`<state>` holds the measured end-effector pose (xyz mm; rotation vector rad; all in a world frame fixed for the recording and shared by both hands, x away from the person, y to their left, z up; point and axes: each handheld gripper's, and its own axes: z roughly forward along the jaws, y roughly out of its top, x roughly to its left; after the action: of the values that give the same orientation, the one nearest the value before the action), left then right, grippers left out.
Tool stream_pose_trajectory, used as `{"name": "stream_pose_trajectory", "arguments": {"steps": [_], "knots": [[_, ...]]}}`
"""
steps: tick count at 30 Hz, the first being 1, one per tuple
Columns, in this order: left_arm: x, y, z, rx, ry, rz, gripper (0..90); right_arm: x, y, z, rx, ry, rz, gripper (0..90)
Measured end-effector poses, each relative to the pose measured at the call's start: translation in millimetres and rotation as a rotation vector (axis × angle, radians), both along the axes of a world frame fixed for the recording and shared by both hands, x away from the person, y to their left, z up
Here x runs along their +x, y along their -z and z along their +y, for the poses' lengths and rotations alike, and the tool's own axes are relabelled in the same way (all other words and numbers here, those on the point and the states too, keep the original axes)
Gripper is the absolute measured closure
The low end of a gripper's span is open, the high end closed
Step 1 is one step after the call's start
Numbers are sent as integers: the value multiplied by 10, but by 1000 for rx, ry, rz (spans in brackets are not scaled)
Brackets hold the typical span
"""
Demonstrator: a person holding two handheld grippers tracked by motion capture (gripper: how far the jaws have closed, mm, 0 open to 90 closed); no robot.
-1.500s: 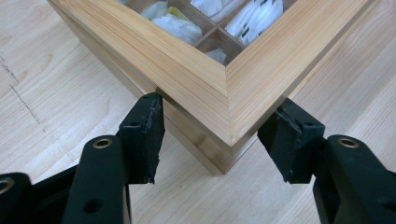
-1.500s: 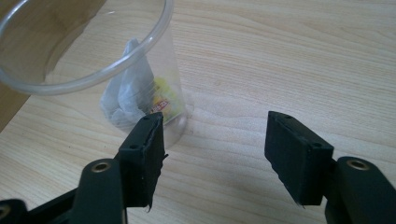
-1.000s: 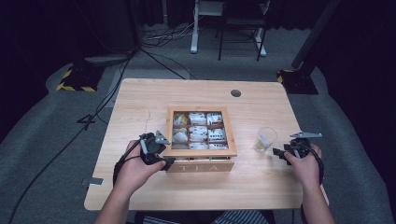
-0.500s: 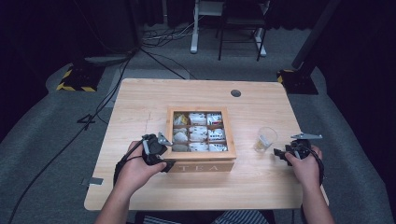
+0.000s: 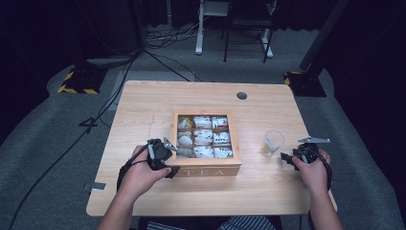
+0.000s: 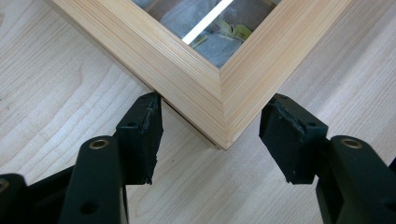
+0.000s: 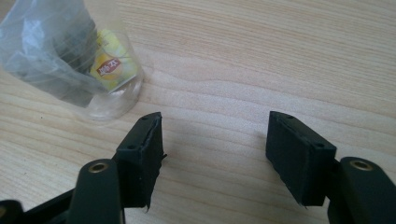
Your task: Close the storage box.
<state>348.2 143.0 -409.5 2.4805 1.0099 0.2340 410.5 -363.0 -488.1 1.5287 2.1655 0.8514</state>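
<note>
High view: wooden tea box, lid off or open, sits mid tabletop, front marked TEA, compartments full of tea bags. Left hand-held gripper is at the box's front-left corner, touching or just beside it; left hand behind it. Clear cup stands right of the box, apart from it, something yellow inside. Right hand-held gripper lies just beside the cup on its near right side, right hand holding it. Round cable hole at the far edge of the tabletop. On the grey floor behind: cables, a yellow-black striped base, chair legs.

Left gripper view: left hand-held gripper released, jaws wide, straddling the box corner; left pad touches or nearly touches the box's side, right pad stands clear. Corner blocks the way straight ahead. Tea bags seen inside the box.

Right gripper view: right hand-held gripper released, jaws wide over bare tabletop, nothing between them. Cup sits up-left, just beyond the left pad, not touching; yellow tea tag inside it.
</note>
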Motion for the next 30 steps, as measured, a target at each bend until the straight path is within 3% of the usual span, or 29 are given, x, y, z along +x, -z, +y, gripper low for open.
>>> {"name": "stream_pose_trajectory", "arguments": {"steps": [11,18,20,23,30], "knots": [[4,21,-17,17,-3,12,397,-3,12,7,-4,0,-11,363],[-11,40,13,-16,-4,9,377,19,9,-1,0,-2,-7,362],[-27,11,45,-64,-23,-12,328,29,9,2,2,-3,-7,360],[-71,-57,96,-105,-39,-49,311,46,14,3,7,-6,-12,358],[-113,-194,261,-170,-62,-170,272,64,30,-7,15,-5,-29,350]]}}
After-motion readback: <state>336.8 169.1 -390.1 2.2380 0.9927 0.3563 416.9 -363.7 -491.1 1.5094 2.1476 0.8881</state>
